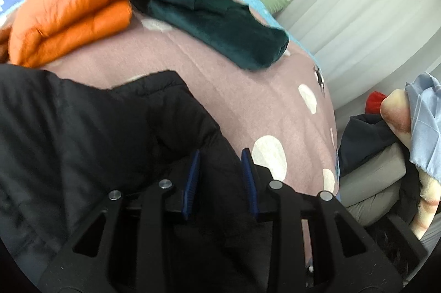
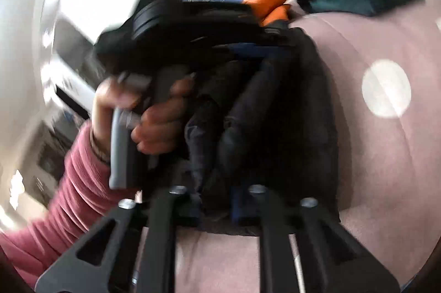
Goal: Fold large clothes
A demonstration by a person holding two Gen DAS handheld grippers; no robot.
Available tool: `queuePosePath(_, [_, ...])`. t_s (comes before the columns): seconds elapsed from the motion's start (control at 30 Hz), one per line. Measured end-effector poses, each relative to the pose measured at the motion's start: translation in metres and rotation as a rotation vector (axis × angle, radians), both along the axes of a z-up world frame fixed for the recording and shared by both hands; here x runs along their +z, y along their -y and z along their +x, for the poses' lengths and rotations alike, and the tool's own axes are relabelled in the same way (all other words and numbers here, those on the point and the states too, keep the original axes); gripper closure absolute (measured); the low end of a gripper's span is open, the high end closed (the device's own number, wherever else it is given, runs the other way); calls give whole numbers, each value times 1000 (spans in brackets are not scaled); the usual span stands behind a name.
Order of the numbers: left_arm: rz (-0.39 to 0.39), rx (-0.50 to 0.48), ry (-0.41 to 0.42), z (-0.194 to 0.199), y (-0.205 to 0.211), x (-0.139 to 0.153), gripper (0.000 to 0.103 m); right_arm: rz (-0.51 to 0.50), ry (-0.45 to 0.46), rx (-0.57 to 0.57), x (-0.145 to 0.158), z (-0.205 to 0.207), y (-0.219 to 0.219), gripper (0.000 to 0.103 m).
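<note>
A black jacket lies on the bed, mid-fold. The left tool pinches its edge narrowly; the right tool is clamped on its hem. Next, I judge: carry both edges across together.

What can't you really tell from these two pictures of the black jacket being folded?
- Right wrist view: motion blur smears the black jacket; the right gripper pads are lost in its dark folds.
- Right wrist view: the left gripper and the hand cover the orange jacket.
- Left wrist view: the black jacket's full shape is cut off by the edge and gripper frame.
</note>
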State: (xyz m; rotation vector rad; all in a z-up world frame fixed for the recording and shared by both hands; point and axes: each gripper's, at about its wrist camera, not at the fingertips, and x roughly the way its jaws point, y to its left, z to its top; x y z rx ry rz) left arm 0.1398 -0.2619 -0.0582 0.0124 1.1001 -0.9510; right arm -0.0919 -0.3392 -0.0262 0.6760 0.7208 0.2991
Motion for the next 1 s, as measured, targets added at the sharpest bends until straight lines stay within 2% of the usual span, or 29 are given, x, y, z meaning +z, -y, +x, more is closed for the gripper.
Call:
queuePosePath(0.1, [-101,19,102,-4,-37,44,73,-45,28,-70,8,-20,24,94])
queuePosePath(0.2, [-73,34,185,-6,-68,61,73,-25,-72,-89,-18,-22,40,92])
queuePosePath(0.27, [-12,46,196,-2,-78,49,73,-4,-154,-80,-44,-16,39,87])
queuePosePath(0.3, [25,41,168,2,-79,32,73,7,-170,-78,-52,-15,37,83])
queuePosePath(0.33, [50,35,143,6,-77,15,73,14,-173,-77,-55,-15,35,77])
queuePosePath(0.37, [69,38,151,7,-76,1,73,15,-173,-78,-56,-16,33,73])
queuePosePath(0.43, [98,43,201,7,-72,-15,73,-50,-172,-106,-45,-16,36,56])
queuePosePath(0.57, [148,43,265,3,-61,-24,73,-235,-105,-178,-12,-30,38,54])
queuePosePath(0.63, [188,28,301,0,-53,-26,72,-269,-31,-191,2,-32,37,54])
queuePosePath(0.7, [209,23,320,-2,-49,-28,72,-291,60,-158,16,-35,24,54])
queuePosePath(0.77, [224,22,337,-3,-45,-29,72,-331,88,-114,16,-28,11,54])
queuePosePath(0.83, [237,17,359,-5,-42,-33,71,-371,40,-88,2,-7,8,54])
queuePosePath(0.87, [244,14,376,-6,-41,-35,71,-392,-38,-101,-12,0,7,55])
queuePosePath(0.9, [247,11,385,-8,-40,-36,71,-365,-121,-109,-33,12,10,56])
queuePosePath(0.93, [246,3,396,-9,-39,-37,71,-293,-169,-109,-51,16,14,56])
queuePosePath(1.0, [240,-11,405,-13,-38,-40,71,-237,-195,-125,-62,14,16,56])
